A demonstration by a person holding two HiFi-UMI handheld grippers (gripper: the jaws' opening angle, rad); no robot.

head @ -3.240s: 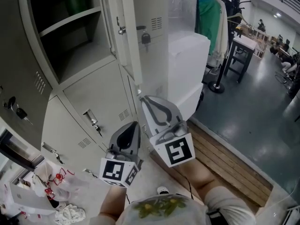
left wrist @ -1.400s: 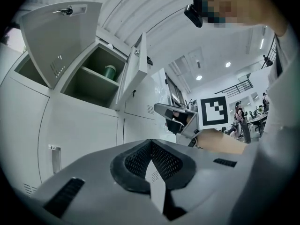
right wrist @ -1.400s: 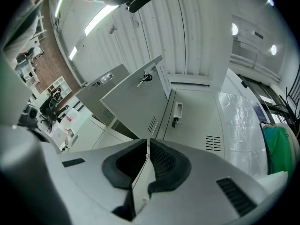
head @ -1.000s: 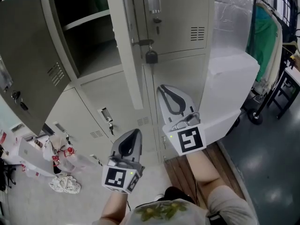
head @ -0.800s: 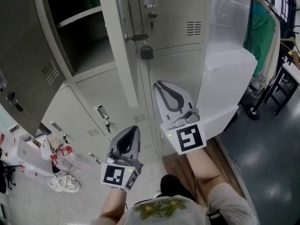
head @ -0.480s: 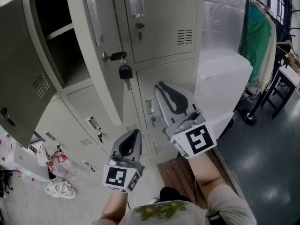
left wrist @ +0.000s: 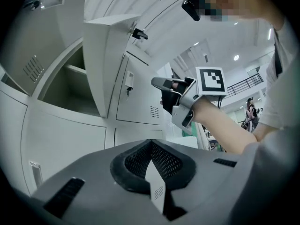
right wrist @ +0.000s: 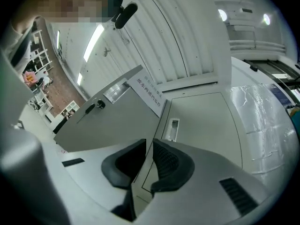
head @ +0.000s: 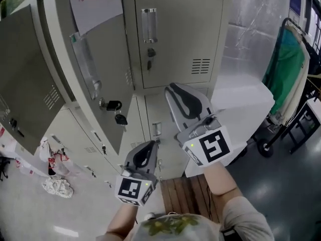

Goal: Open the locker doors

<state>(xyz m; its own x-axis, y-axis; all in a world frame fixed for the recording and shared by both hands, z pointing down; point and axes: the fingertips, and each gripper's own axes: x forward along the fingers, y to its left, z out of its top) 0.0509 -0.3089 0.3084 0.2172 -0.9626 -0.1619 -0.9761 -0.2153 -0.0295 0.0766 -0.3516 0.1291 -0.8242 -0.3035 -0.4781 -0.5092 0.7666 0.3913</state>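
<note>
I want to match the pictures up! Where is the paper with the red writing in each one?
Head view: the paper is at the top left, stuck on the open locker door.
Right gripper view: the paper is in the middle, just above the jaws.
Left gripper view: not in it.
Shared landmark: the closed door's silver handle, also seen in the right gripper view and the left gripper view.

The room is bright. A long ceiling light point(right wrist: 91, 43) glows white in the right gripper view. A small bright spot shines on the floor point(head: 30, 210). The open locker door point(head: 25, 84) looks darker, in shade. Both gripper views are round with black corners, and straight lines bend near the edges. The pictures look sharp.
</note>
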